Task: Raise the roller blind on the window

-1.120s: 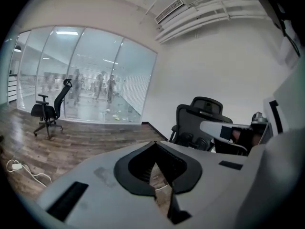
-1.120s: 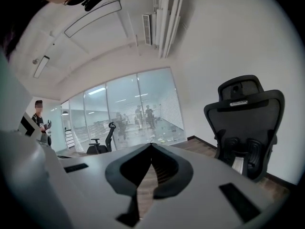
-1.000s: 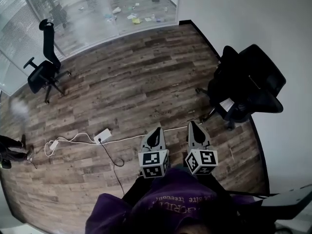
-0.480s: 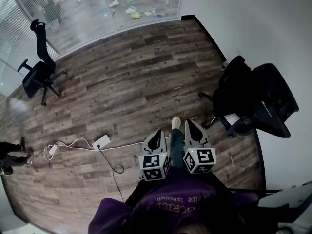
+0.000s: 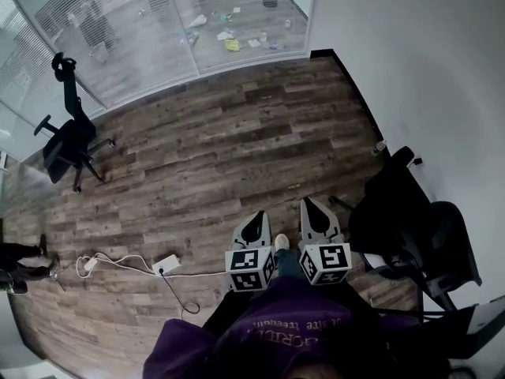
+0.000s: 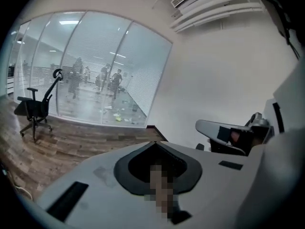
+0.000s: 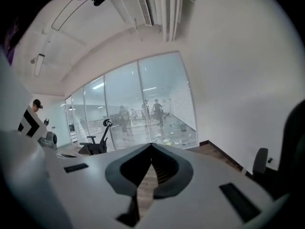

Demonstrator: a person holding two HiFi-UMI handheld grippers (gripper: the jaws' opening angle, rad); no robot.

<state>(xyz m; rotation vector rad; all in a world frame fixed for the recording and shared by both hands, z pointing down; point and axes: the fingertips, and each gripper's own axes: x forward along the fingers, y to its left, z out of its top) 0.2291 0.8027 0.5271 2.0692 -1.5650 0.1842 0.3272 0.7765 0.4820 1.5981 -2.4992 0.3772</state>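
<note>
My left gripper [image 5: 254,221] and right gripper [image 5: 310,208] are held side by side in front of the person's purple top, over the wooden floor [image 5: 237,156]. Both point toward the curved glass wall [image 5: 158,30] at the far end. In the left gripper view the jaw tips [image 6: 153,142] meet with nothing between them. The right gripper's tips [image 7: 151,144] also meet and hold nothing. The glass wall [image 6: 95,70] shows slatted blinds and blurred figures behind it. No roller blind can be made out.
A black office chair [image 5: 67,136] stands at the left by the glass. A bigger black chair [image 5: 414,227] is close on my right, against the white wall [image 5: 426,69]. A white power strip [image 5: 166,264] with cables lies on the floor at lower left. The person's shoe [image 5: 281,242] shows between the grippers.
The whole view has shifted toward the glass wall; the right-hand chair has slid down and rightward, the power strip has come nearer. A shoe has stepped forward. Both grippers stay shut, side by side.
</note>
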